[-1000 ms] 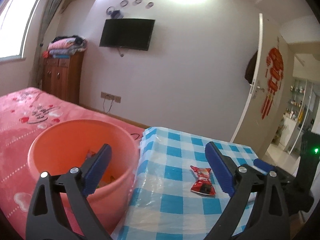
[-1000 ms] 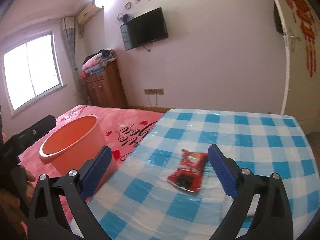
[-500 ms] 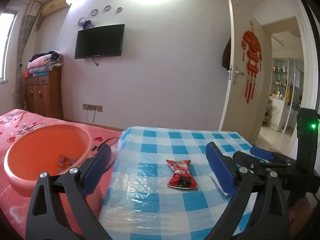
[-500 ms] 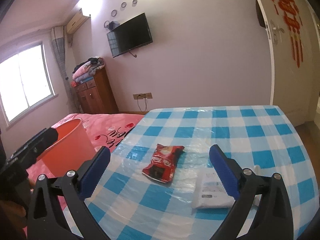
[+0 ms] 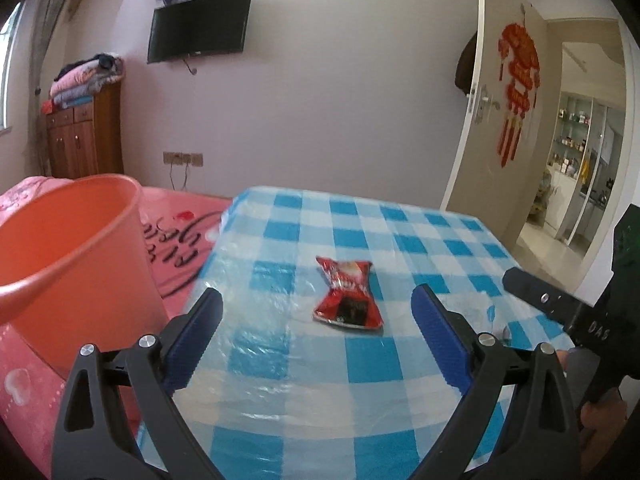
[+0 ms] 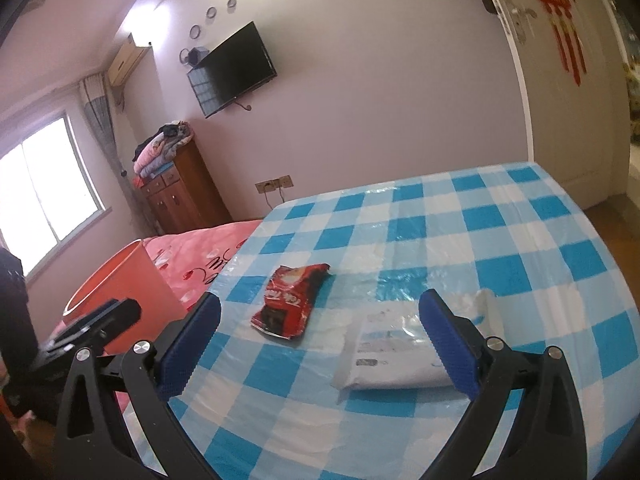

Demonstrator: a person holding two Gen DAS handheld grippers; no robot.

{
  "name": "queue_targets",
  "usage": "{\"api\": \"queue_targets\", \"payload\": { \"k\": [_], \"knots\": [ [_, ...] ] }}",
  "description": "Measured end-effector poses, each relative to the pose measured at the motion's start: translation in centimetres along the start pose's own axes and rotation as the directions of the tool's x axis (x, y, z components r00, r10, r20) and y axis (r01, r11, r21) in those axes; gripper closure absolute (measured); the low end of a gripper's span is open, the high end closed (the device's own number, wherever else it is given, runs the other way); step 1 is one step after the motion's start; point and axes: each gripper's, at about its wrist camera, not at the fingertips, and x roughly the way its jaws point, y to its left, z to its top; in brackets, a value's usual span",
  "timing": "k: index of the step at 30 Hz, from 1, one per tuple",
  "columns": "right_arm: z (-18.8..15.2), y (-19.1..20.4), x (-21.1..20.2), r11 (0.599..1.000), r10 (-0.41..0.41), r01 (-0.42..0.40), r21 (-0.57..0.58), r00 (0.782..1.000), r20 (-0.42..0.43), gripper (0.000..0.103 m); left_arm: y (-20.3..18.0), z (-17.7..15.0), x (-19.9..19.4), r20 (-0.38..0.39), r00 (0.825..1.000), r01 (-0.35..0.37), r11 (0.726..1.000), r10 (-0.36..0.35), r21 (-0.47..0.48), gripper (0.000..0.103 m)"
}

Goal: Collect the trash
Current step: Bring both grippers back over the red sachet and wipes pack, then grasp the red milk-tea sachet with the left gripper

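Well, from where things lie, most of the collecting is not yet finished on this table (image 6: 520, 216). Two pieces of trash sit on the blue-and-white checked cloth: a crumpled red snack wrapper (image 5: 347, 295) near the middle, and a flat white plastic packet (image 6: 394, 346) just beside it, toward three o'clock as the right-hand camera sees it. Neither is touched by anything.

The left claw (image 5: 316, 340) hangs released, its blue-padded jaws spread wide, with the red wrapper lying at twelve o'clock ahead of the gap and a little beyond the fingertips. The right claw (image 6: 320, 344) is likewise released and empty, jaws wide; the white packet lies at about one o'clock in its view, its near corner hidden behind the right-hand finger, and the wrapper sits at eleven o'clock. Whether that finger touches the packet I cannot tell.

The orange plastic bucket (image 5: 80, 248) stands on the pink bed (image 5: 188, 236) off the table's left edge, at nine o'clock from the left claw. Its inside is not visible from this angle, so I cannot say what it holds already.

My guess is the left claw is lining up on the red wrapper, being the nearer to the bucket, and the white packet falls to the right claw. So two pickups and two drops remain, as far as can be seen. The thin foil wrapper will probably crumple and slide on the glossy cloth when pinched.
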Motion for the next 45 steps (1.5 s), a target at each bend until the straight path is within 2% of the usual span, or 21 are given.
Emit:
{"api": "queue_targets", "payload": {
  "k": [7,16,24,28,31,36,40,41,45],
  "knots": [
    [-0.4,-3.0,-0.5,0.997,-0.023,0.021,0.071,1.0,0.017,0.005,-1.4,-0.9,1.5,-0.051,0.998,0.024,1.0,-0.023,0.02,0.007],
    [-0.4,-7.9,-0.9,0.977,-0.058,0.059,0.207,0.998,-0.014,0.005,-4.4,-1.5,4.2,-0.142,0.99,0.035,0.996,-0.023,0.085,0.008],
    [-1.0,-11.8,0.0,0.947,-0.004,0.027,0.32,0.997,-0.073,0.005,-6.1,-0.8,8.2,-0.221,0.975,0.012,0.991,0.017,0.13,0.007],
    [-1.1,-12.3,0.1,0.942,0.011,0.018,0.335,0.996,-0.084,0.005,-6.7,0.0,10.3,-0.247,0.968,-0.009,0.989,0.046,0.151,0.007],
    [-1.3,-12.5,0.4,0.938,0.026,0.009,0.347,0.995,-0.097,0.005,-6.6,0.7,12.6,-0.293,0.955,0.001,0.992,0.038,0.13,0.008],
    [-1.7,-12.2,0.5,0.932,0.059,-0.014,0.362,0.992,-0.114,0.005,-5.8,1.1,16.6,-0.358,0.932,-0.025,0.996,0.053,0.083,0.008],
    [-2.0,-11.4,0.1,0.925,0.093,-0.044,0.379,0.989,-0.113,0.005,-5.7,1.4,18.4,-0.377,0.925,-0.035,0.997,0.059,0.07,0.008],
    [-2.2,-11.2,0.0,0.922,0.103,-0.053,0.383,0.988,-0.113,0.005,-5.7,1.5,18.8,-0.381,0.922,-0.04,0.996,0.067,0.077,0.01],
    [-2.6,-10.5,-0.4,0.91,0.145,-0.087,0.404,0.983,-0.115,0.005,-5.3,1.5,20.3,-0.423,0.903,-0.059,0.997,0.075,0.052,0.035]
  ]
}}
